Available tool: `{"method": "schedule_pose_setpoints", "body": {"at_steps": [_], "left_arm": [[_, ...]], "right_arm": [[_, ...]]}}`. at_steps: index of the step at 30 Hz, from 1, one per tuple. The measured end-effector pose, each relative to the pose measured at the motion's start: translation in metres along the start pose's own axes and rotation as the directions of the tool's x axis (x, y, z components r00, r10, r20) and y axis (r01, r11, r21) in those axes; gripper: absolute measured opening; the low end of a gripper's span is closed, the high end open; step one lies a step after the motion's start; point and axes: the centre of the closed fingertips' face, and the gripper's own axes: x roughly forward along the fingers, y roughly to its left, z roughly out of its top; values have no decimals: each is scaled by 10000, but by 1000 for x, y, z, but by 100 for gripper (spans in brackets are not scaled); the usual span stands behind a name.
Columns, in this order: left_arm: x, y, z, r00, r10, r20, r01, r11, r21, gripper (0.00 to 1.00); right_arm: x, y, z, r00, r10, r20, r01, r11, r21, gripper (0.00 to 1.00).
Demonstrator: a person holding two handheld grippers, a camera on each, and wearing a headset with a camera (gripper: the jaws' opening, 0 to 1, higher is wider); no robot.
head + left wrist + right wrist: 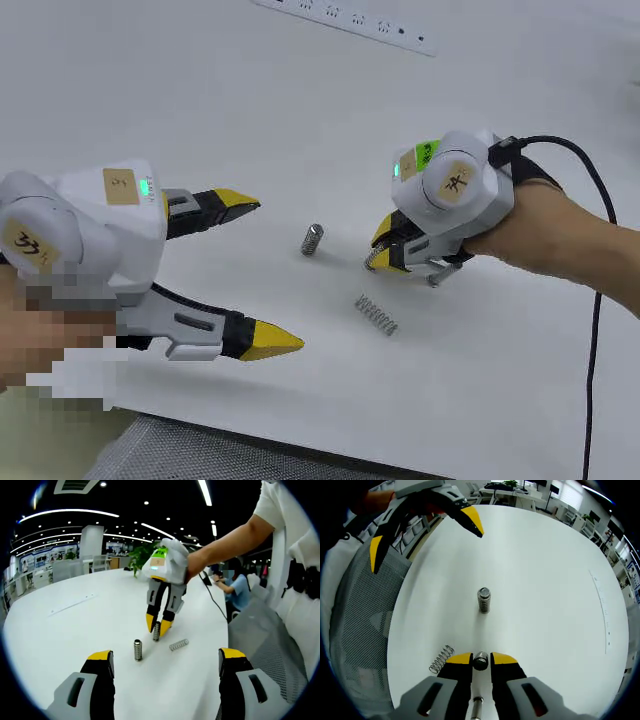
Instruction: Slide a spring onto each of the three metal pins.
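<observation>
While the right gripper (pixel 380 252) pinches a spring (pixel 480 660) upright on the table (pixel 250 120), apparently seating it on pin 2, 1 sprung pin (pixel 312 239) stands finished just ahead of its tips. The next move likely calls for letting go, then fetching the loose spring (pixel 376 314) beside its jaws and what looks like a bare pin (pixel 477 702) beneath it. The left gripper (pixel 276 273) hangs wide open and empty, with the table edge close behind it and open room ahead.

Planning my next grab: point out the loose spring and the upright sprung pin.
loose spring (pixel 376 314), head view, middle of its coils.
upright sprung pin (pixel 312 239), head view, its spring-wrapped side.
</observation>
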Motion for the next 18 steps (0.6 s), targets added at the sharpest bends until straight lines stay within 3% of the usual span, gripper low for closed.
{"method": "schedule_pose_setpoints", "body": {"at_steps": [8, 13, 18], "left_arm": [[-2, 0, 2, 10000, 56, -56, -55, 9999, 115, 88], [-5, 0, 3, 9998, 106, -143, -103, 9997, 211, 87], [-9, 1, 5, 9995, 203, -252, -193, 9991, 369, 87]], "right_arm": [[-11, 2, 4, 9994, -132, 322, 131, 9999, 48, 23], [-29, 4, 11, 9945, -249, 1015, 195, 9983, 547, 28], [-50, 8, 15, 9831, -462, 1773, 281, 9943, 1032, 37]]}}
